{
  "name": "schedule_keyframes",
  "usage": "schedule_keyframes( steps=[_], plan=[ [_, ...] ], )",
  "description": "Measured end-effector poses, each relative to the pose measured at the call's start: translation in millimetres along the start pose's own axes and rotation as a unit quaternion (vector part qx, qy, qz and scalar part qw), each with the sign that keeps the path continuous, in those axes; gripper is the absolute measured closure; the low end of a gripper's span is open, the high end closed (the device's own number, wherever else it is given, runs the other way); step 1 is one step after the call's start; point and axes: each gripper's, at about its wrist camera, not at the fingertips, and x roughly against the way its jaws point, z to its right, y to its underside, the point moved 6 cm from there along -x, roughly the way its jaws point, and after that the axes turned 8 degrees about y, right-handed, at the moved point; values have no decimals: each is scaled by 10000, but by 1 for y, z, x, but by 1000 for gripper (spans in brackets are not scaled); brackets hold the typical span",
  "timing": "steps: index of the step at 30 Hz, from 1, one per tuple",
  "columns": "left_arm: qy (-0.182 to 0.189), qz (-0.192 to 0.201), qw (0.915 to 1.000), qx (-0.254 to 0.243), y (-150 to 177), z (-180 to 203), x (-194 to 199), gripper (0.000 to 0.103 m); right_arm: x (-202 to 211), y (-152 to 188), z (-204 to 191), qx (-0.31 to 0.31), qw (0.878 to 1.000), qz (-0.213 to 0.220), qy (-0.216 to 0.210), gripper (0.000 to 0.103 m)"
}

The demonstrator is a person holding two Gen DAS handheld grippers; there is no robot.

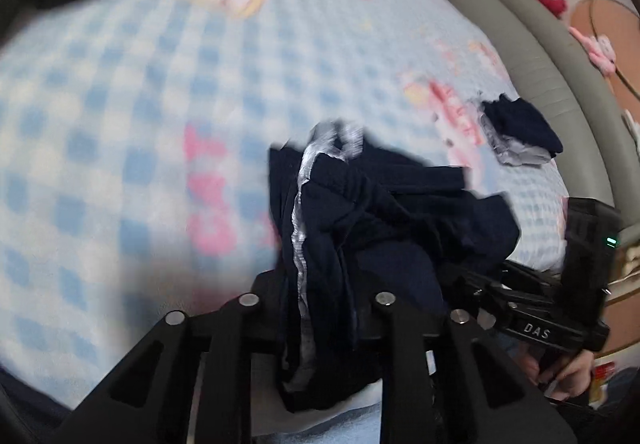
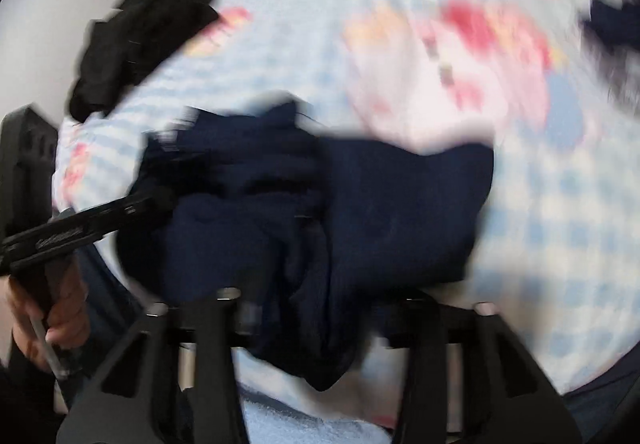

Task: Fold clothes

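A navy garment (image 1: 360, 211) with a pale grey trim lies bunched on the blue checked bed cover (image 1: 120, 103). My left gripper (image 1: 332, 284) has a narrow fold of it pinched between its fingers, and cloth drapes over the tips. In the right wrist view the same navy garment (image 2: 360, 195) fills the space between the fingers of my right gripper (image 2: 320, 284); its pads are hidden under blurred cloth. The left gripper (image 2: 160, 199) reaches into the bundle from the left, held by a hand (image 2: 60, 316). The right gripper (image 1: 480, 280) enters it from the right.
A second small navy piece (image 1: 520, 131) with grey lining lies near the grey padded bed edge (image 1: 540, 55). A black garment (image 2: 140, 43) sits at the far left of the cover. Pink cartoon prints dot the cover. Floor and clutter lie beyond the bed edge.
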Motion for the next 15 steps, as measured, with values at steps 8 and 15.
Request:
schedule_keyframes(
  steps=[8, 15],
  plan=[
    [283, 257, 9988, -294, -7, 39, 13, 88, 32, 3, -5, 32, 9970, 676, -386, 91],
    [104, 208, 9964, -820, -13, 77, 21, 91, 40, -17, -2, -331, 9925, 935, -720, 97]
  ],
)
